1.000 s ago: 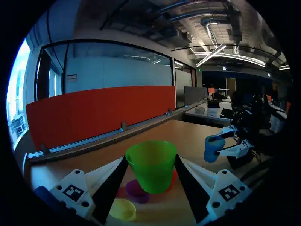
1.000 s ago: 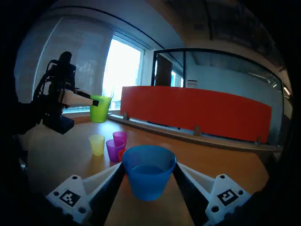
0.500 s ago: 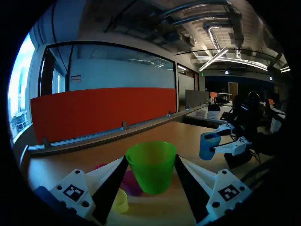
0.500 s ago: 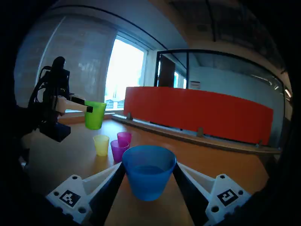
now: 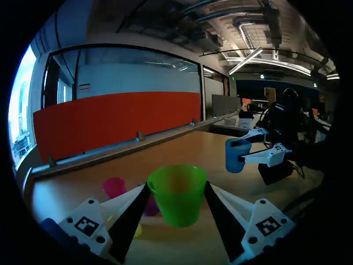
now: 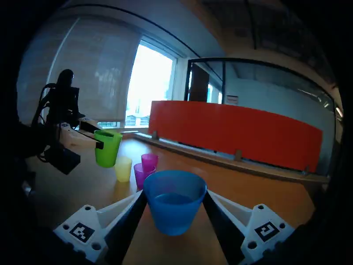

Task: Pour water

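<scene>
In the left gripper view my left gripper (image 5: 176,198) is shut on a green cup (image 5: 177,194), held upright above the wooden table (image 5: 194,154). In the right gripper view my right gripper (image 6: 174,205) is shut on a blue cup (image 6: 174,201) with water in it, also upright. The blue cup (image 5: 233,154) and the right gripper (image 5: 247,152) appear at the right of the left gripper view. The green cup (image 6: 107,148) and the left gripper (image 6: 95,138) appear at the left of the right gripper view.
Small cups stand on the table: a pink one (image 6: 149,161), a purple one (image 6: 141,175) and a yellow one (image 6: 123,168). The pink cup (image 5: 114,187) stands left of my left fingers. An orange partition (image 6: 238,132) runs along the far edge. A bright window (image 6: 150,95) is behind.
Both held cups have drawn closer together. In the right gripper view the green cup moved lower and right, toward the small cups. In the left gripper view the blue cup shifted left and up.
</scene>
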A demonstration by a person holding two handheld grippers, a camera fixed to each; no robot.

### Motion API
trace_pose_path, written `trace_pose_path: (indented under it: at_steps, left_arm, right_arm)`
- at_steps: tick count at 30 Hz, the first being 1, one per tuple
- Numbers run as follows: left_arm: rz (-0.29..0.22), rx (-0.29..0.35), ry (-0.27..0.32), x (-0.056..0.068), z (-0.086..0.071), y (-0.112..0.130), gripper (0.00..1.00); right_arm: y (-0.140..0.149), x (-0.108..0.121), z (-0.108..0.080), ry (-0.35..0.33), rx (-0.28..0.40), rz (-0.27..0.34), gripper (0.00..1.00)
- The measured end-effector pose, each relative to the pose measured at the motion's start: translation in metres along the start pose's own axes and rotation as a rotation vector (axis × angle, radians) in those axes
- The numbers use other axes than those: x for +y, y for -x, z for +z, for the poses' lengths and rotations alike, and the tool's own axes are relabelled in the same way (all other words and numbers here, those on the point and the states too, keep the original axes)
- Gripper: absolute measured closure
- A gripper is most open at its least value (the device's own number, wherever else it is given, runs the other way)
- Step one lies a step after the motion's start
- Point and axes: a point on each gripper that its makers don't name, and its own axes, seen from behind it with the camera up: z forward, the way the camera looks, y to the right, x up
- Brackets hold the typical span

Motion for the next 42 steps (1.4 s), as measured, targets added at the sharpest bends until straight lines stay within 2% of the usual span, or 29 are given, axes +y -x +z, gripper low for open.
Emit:
trace_pose_path:
  at_steps: [9, 18, 31, 42]
  left_arm:
    - [-0.025, 0.025, 0.001, 0.006, -0.001, 0.004, 0.13]
    - [-0.021, 0.037, -0.003, 0.011, -0.004, 0.004, 0.13]
    - [0.003, 0.038, 0.009, 0.018, -0.003, 0.0, 0.13]
    - [0.026, 0.029, 0.025, 0.025, -0.001, -0.001, 0.13]
  right_arm:
    - [-0.003, -0.007, 0.001, -0.013, -0.001, -0.01, 0.1]
    - [-0.01, -0.013, 0.006, -0.033, 0.006, -0.041, 0.1]
    - [-0.028, -0.017, 0.019, -0.082, 0.007, -0.13, 0.1]
    - [-0.042, -0.021, 0.033, -0.121, -0.003, -0.242, 0.1]
